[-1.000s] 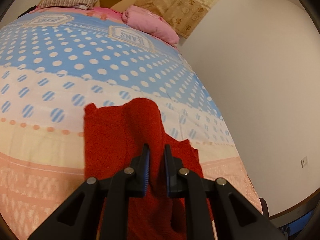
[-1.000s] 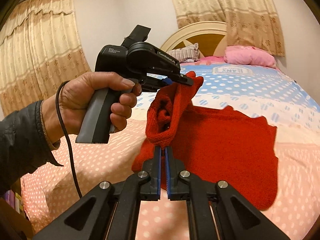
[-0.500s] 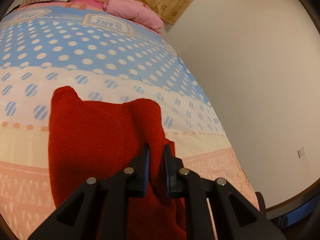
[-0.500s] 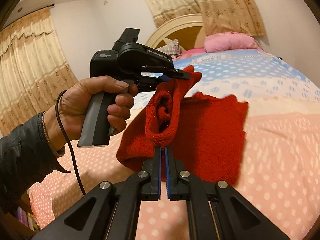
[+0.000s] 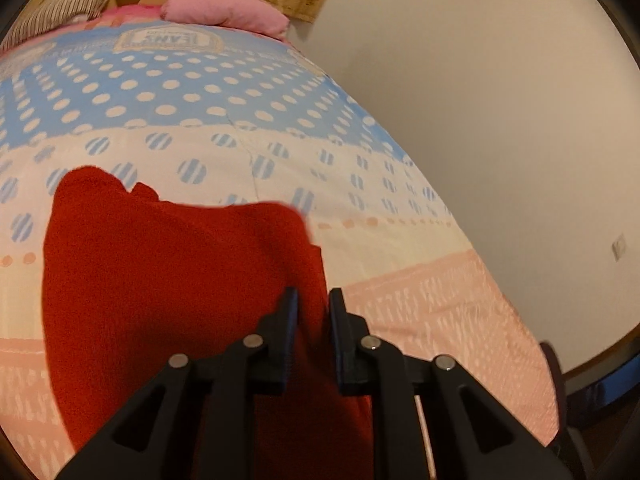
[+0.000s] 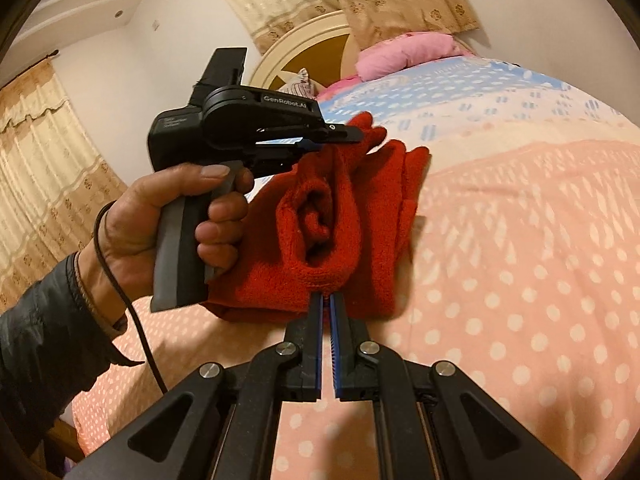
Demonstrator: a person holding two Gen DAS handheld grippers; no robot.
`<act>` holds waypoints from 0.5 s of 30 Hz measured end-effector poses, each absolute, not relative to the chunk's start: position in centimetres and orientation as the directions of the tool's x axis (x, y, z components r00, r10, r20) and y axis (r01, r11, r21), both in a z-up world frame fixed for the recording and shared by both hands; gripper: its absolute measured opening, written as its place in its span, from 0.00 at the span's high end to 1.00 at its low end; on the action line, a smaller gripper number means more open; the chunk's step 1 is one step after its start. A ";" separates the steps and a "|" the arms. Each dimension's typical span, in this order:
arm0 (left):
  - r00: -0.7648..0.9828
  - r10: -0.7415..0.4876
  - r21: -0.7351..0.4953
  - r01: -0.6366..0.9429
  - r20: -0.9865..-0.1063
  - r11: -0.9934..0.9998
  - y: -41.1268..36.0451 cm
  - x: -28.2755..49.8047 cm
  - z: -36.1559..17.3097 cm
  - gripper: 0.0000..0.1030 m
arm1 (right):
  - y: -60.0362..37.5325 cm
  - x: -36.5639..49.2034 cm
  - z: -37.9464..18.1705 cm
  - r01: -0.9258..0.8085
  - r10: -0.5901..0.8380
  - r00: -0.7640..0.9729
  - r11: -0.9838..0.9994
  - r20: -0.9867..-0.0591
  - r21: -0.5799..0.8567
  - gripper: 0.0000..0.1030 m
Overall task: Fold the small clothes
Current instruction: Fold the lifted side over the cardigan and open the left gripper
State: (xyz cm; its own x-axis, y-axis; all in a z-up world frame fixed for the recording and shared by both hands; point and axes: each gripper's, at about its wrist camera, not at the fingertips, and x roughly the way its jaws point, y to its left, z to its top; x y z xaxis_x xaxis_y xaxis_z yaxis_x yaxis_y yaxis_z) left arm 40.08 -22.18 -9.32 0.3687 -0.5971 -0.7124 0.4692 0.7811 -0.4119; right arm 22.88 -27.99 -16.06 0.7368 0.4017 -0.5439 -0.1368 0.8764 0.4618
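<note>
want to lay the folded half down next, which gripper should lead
Left, probably. The left gripper pinches the top edge of the red cloth up over the bed, so lowering it would drop the fold. The right gripper clamps the bottom edge and can just anchor.

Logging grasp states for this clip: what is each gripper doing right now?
Left gripper: shut on the red garment.
Right gripper: shut on the red garment's nearer edge.

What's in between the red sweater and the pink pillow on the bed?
Only bedspread: a cream band, then blue with white dots, running from the red sweater to the pink pillow. The left wrist view shows it.
</note>
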 end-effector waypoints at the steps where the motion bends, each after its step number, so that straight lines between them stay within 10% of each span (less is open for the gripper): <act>1: 0.378 -0.587 -0.385 0.487 -0.716 0.784 -22.0 39.5 -8.8 0.82 | -28.1 22.9 -16.2 -0.123 0.392 0.739 0.878 -0.548 0.462 0.97; 3: 0.408 -0.582 -0.351 0.513 -0.704 0.783 -20.9 38.3 -7.9 0.79 | -29.1 22.6 -16.5 -0.084 0.377 0.752 0.868 -0.540 0.489 0.97; 8: 0.560 -0.517 -0.195 0.534 -0.647 0.823 -15.3 34.2 -7.2 0.36 | -30.8 20.9 -15.6 -0.047 0.336 0.815 0.851 -0.473 0.523 0.96; 10: 0.606 -0.487 -0.147 0.522 -0.630 0.840 -12.7 32.5 -7.8 0.36 | -29.8 21.3 -14.6 -0.091 0.342 0.808 0.876 -0.479 0.473 0.78; 12: 0.639 -0.453 -0.121 0.494 -0.622 0.861 -10.8 31.6 -8.6 0.36 | -28.5 22.5 -13.2 -0.141 0.363 0.801 0.887 -0.476 0.440 0.35; 15: 0.613 -0.448 -0.166 0.461 -0.651 0.872 -9.6 31.8 -10.0 0.36 | -27.3 25.6 -11.2 -0.168 0.373 0.790 0.895 -0.487 0.414 0.35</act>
